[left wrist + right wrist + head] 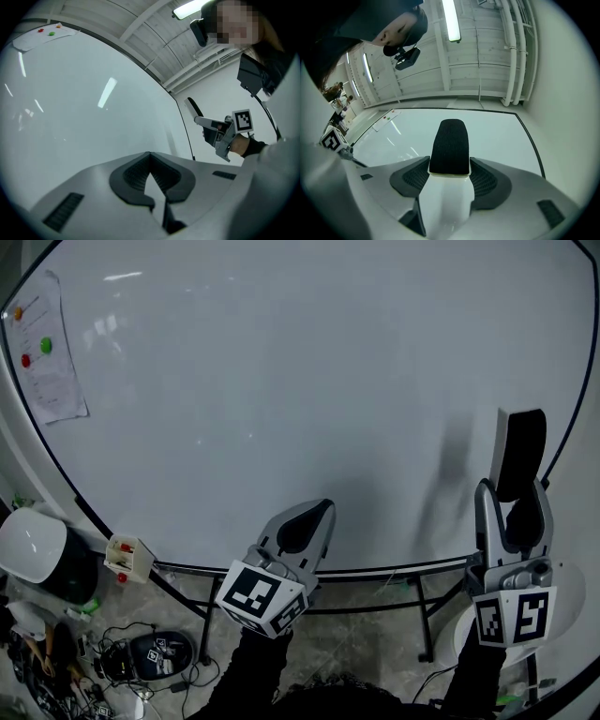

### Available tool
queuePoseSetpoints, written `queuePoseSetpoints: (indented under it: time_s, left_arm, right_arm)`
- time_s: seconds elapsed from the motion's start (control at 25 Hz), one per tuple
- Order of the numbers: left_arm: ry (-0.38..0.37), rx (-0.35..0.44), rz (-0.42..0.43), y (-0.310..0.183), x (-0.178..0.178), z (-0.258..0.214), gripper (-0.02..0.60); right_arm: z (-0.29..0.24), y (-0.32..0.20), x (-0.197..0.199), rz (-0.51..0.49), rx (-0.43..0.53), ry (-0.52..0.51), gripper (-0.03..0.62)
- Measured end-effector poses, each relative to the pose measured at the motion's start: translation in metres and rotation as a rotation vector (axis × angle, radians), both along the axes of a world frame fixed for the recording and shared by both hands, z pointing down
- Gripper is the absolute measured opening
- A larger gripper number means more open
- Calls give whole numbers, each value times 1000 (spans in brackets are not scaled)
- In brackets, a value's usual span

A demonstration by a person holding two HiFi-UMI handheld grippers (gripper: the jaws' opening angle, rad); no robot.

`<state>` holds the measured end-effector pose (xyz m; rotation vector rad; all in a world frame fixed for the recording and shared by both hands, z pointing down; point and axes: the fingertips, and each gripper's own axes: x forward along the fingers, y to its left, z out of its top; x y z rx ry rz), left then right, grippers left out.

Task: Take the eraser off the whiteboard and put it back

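The eraser (518,451), a white block with a black felt face, stands upright between the jaws of my right gripper (511,512), near the right edge of the whiteboard (281,381). Its shadow falls on the board a little to its left, so it looks held off the surface. In the right gripper view the felt (450,143) points at the board and the pads press on the eraser's white body (443,197). My left gripper (305,526) hangs at the board's lower edge, shut and empty (150,161). In the left gripper view the right gripper (218,132) carries the eraser (192,107).
A paper sheet (47,352) with coloured magnets sticks to the board's upper left. Below the board are its black stand legs (422,615), a white rounded object (33,545), a small white box (129,557) and cables on the floor (122,662).
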<state>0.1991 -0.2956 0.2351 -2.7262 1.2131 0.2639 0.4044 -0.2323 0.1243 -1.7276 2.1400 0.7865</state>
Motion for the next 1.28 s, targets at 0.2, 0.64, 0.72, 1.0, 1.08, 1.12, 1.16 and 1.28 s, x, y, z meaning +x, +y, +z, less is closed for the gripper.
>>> queuePoseSetpoints:
  time_s: [0.2,0.64,0.72,1.0,1.08,1.12,1.16,1.28]
  left_arm:
    - [8,-5,-9,-2,-3,1,6]
    - [-37,14,19,3,9,3,6]
    - [-44,20,33,6,11,2,6]
    - [-72,23,43,11,15,2,6]
    - [-61,17,35,10,13,2,5]
    - [-46,15,35,10,12,1,6]
    - [-27,15,38,11,11,0,6]
    - [5,33,59,16,10,-6,6]
  right_arm:
    - [8,11,6,14,-20,0,276]
    - [20,10,7,14,-46,-3,276]
    - [21,10,6,8,-48,-4,276]
    - [22,9,0,-13,-55,7,276]
    - [23,8,-2,-19,-57,8,276]
    - [23,7,-2,-23,-58,9,276]
    - [23,8,-3,-26,-59,9,276]
    - [23,8,-5,-36,-61,11,276]
